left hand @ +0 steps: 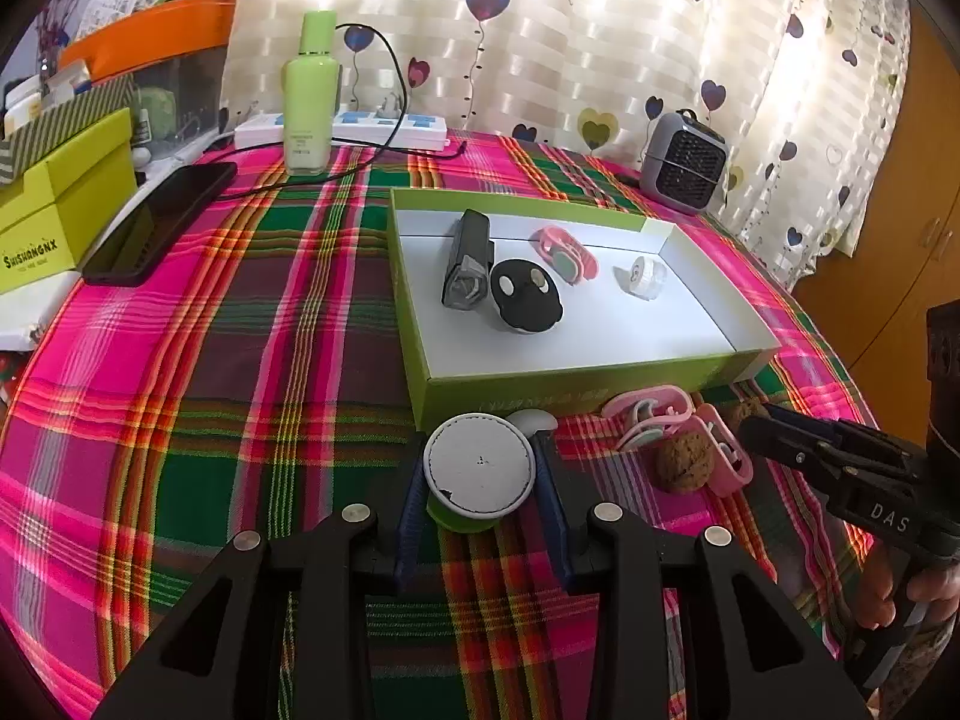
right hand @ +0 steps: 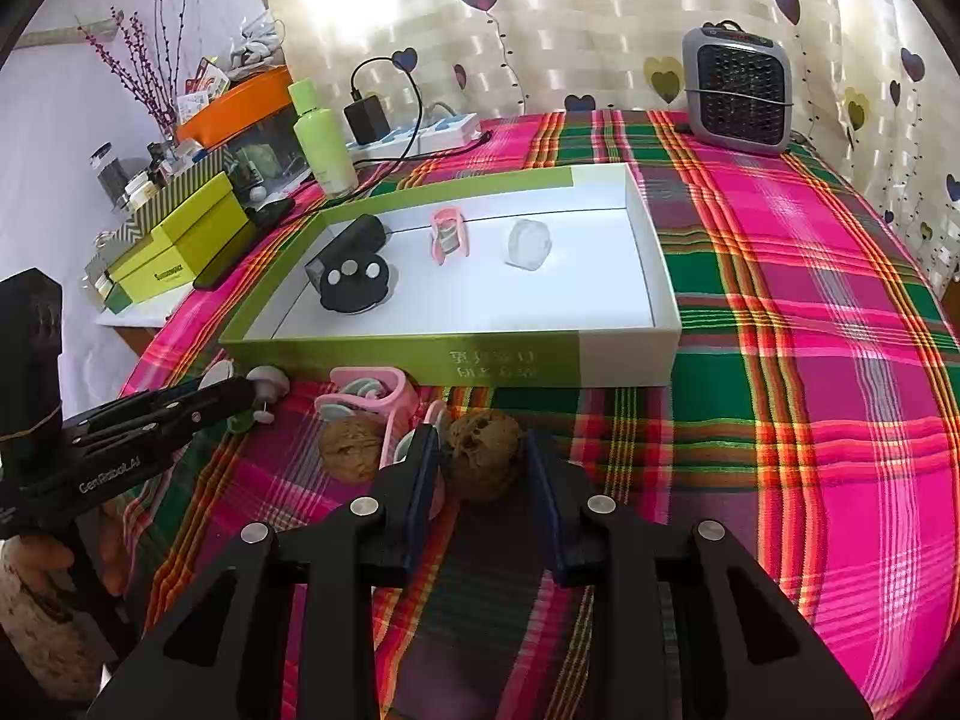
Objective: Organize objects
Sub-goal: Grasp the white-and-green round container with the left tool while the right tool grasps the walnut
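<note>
Two grippers sit at the near wall of the shallow box (left hand: 576,381). My left gripper (left hand: 480,480) brackets a round white-topped spool (left hand: 479,463), fingers against its sides, pinching it as far as I can judge. My right gripper (right hand: 485,468) is spread around a walnut (right hand: 483,462), not yet closed. The box lies straight ahead of both, and the left is nearer to dropping in.

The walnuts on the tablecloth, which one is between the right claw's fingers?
The darker, pitted walnut sits between the right claw fingers. The paler walnut lies outside them, left of it beside the pink clips.
</note>
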Demonstrator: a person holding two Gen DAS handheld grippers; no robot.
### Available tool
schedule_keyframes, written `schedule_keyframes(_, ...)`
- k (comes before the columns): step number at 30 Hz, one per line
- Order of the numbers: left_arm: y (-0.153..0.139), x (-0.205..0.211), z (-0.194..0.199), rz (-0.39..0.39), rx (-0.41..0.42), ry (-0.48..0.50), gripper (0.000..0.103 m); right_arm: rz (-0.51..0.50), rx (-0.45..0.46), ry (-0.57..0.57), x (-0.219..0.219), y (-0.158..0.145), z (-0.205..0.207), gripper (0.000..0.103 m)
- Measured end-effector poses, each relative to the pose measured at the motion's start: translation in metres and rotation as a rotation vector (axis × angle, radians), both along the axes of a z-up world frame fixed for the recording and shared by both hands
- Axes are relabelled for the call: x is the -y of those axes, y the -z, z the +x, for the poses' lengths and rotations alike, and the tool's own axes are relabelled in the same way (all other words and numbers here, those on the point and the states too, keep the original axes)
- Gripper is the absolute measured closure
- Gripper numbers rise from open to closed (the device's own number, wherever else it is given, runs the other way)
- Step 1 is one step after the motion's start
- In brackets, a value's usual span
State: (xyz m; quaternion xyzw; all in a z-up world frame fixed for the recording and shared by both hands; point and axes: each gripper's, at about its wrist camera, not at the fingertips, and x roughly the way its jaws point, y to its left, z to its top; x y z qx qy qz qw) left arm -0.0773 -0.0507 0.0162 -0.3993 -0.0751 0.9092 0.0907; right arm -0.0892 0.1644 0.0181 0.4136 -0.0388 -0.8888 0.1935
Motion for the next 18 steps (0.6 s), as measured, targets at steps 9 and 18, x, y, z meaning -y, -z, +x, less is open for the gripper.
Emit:
schedule_keyframes(9,-0.003,0.001,0.009,0.007,-0.007,0.007,0.071,0.019,-0.005,-0.005,-0.002,-0.005,0.004,0.072)
schedule_keyframes(18,0.001,-0.001,0.017,0.002,0.005,0.014,0.071,0.061,0.004,0.003,-0.003,-0.001,0.008,0.072)
